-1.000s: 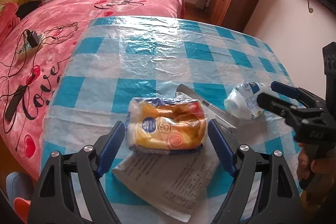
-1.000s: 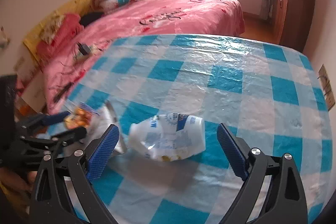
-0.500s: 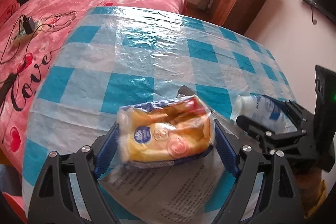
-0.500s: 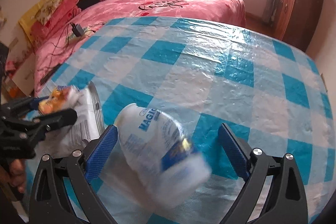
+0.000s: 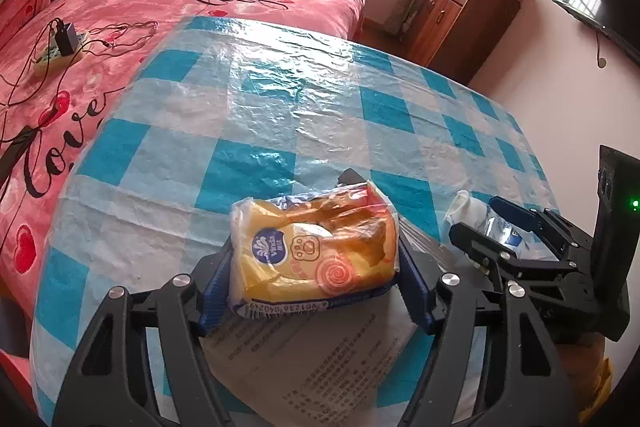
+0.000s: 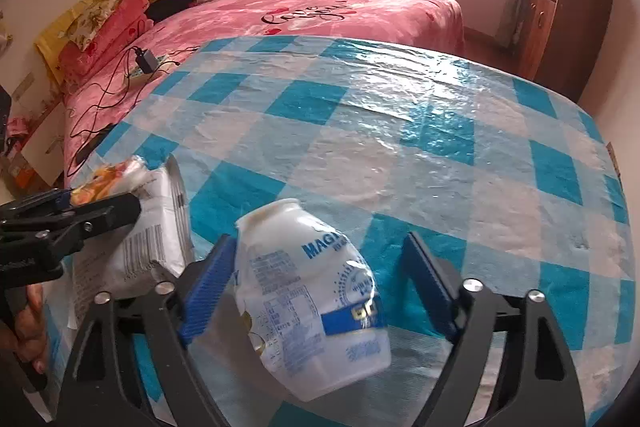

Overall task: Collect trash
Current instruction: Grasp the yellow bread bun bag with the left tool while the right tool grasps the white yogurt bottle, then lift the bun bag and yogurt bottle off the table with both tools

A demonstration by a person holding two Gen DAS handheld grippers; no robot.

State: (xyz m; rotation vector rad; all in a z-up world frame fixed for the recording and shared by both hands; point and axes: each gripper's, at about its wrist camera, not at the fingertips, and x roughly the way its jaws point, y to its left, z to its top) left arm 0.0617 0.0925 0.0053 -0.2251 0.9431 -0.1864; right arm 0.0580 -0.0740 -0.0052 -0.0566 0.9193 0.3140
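My left gripper (image 5: 316, 267) is shut on a yellow-orange tissue pack (image 5: 316, 251), its blue pads pressed on both sides, over a printed paper sheet (image 5: 320, 355) on the blue-checked table. My right gripper (image 6: 320, 279) straddles a crumpled white plastic bottle (image 6: 312, 303); the left pad touches it, the right pad stands apart from it. The bottle tilts between the fingers. In the left wrist view the right gripper (image 5: 516, 235) and bottle (image 5: 468, 211) sit at right. In the right wrist view the left gripper (image 6: 88, 203) and pack (image 6: 108, 175) sit at left.
The table (image 6: 400, 131) has a glossy blue-and-white checked cover. A white wrapper with a barcode (image 6: 144, 251) lies beside the bottle. A pink bed (image 5: 120, 27) with a charger and cables borders the left. A wooden cabinet (image 5: 464, 15) stands far right.
The left gripper closed on the tissue pack and lifted it slightly. The right gripper narrowed around the bottle, which tipped up between its fingers.
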